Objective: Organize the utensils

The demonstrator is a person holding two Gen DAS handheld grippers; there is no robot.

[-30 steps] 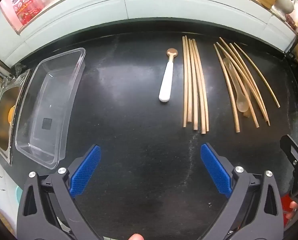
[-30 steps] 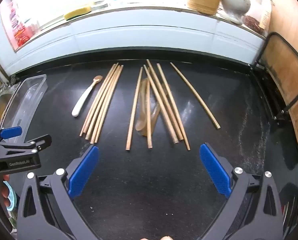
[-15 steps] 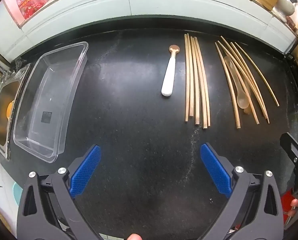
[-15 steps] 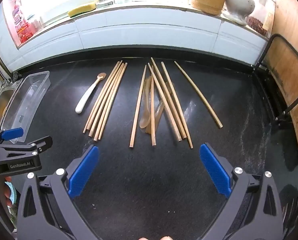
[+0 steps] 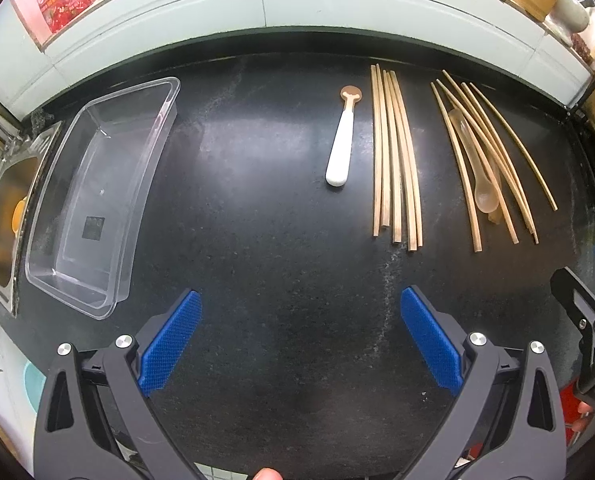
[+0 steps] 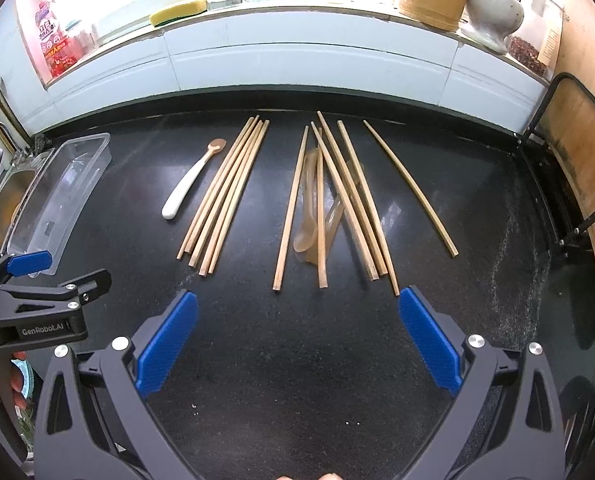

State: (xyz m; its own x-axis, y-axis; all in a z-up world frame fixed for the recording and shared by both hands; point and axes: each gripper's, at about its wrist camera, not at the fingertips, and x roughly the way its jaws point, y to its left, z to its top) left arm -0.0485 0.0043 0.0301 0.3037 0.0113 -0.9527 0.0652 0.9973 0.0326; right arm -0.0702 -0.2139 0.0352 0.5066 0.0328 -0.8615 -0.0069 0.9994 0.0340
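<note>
At the far left, a steel sink (image 5: pixel 1 216) was set into the black worktop (image 5: pixel 265 240). Just beside it lay a clear plastic container (image 5: pixel 93 200), empty and open side up, probably the intended receptacle for the utensils. The left tongs (image 5: pixel 299 336) hovered above the bare front part of the worktop, jaws spread wide and gripping nothing.

Further right, well apart from the container, lay a white-handled spoon (image 5: pixel 342 140), its small brown bowl pointing toward the tiled back wall (image 5: pixel 337 4). Just beside it was a tidy bundle of wooden chopsticks (image 5: pixel 395 156), lying parallel and touching one another, apparently already grouped.

Next came a looser scatter of chopsticks (image 6: pixel 349 200), fanned out and crossing. A translucent spoon (image 6: pixel 307 236) lay partly beneath them, so it would likely need the sticks lifted off first. One single chopstick (image 6: pixel 409 188) lay apart at the right edge of the scatter.

The right tongs (image 6: pixel 297 338) were held low in front of this scatter, likewise fully spread and empty, and aligned with the sticks' near ends. That stance suggested an approach to a pickup. No utensil had yet reached the container, so the task appeared to be at an early stage.
</note>
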